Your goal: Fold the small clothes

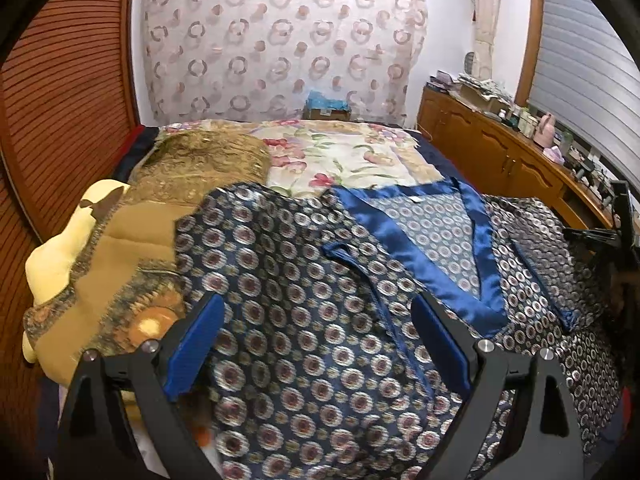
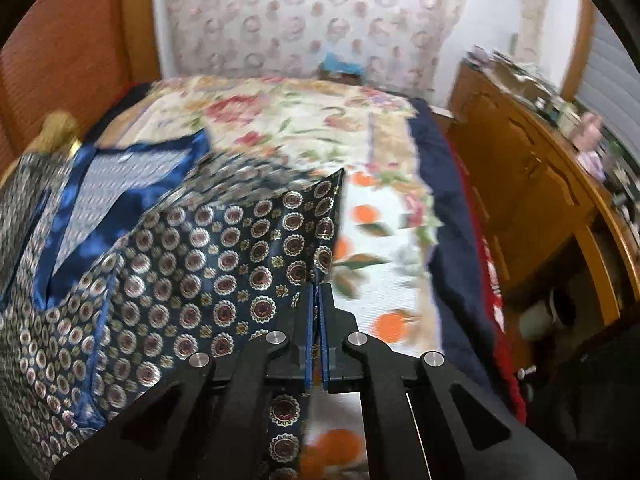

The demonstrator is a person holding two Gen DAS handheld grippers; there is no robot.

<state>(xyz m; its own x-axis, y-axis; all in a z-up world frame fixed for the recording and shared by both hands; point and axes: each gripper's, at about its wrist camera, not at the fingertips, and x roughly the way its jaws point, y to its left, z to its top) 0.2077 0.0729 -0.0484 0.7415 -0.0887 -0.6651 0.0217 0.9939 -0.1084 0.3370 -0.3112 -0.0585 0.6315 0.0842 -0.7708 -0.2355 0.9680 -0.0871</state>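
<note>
- While the right gripper [image 2: 319,292] points down toward the bed, its two blue-padded fingers are pressed together, pinching the edge of a dark blue patterned garment [image 2: 224,248].
- From that pinch the cloth rises in a raised fold to a pointed corner just above the fingers, and more of it hangs below them.
- The garment carries rows of small round medallions and has a shiny blue satin trim [image 2: 64,200] around a V-shaped neck opening to the left.
- The left gripper [image 1: 316,344] has its blue fingers [image 1: 196,344] spread wide apart above the same garment, with patterned cloth showing between them; none is clamped.
- In the left wrist view the garment lies front up on the bed [image 1: 340,152], neck toward the far end.
- Under it is a cream floral bedspread [image 2: 304,120].
- Left of the garment sits a tan and gold cushion [image 1: 120,264].
- A wooden cabinet [image 1: 492,148] cluttered with small items runs along the right of the bed.
- A circle-patterned curtain [image 1: 280,40] hangs beyond it.
</note>
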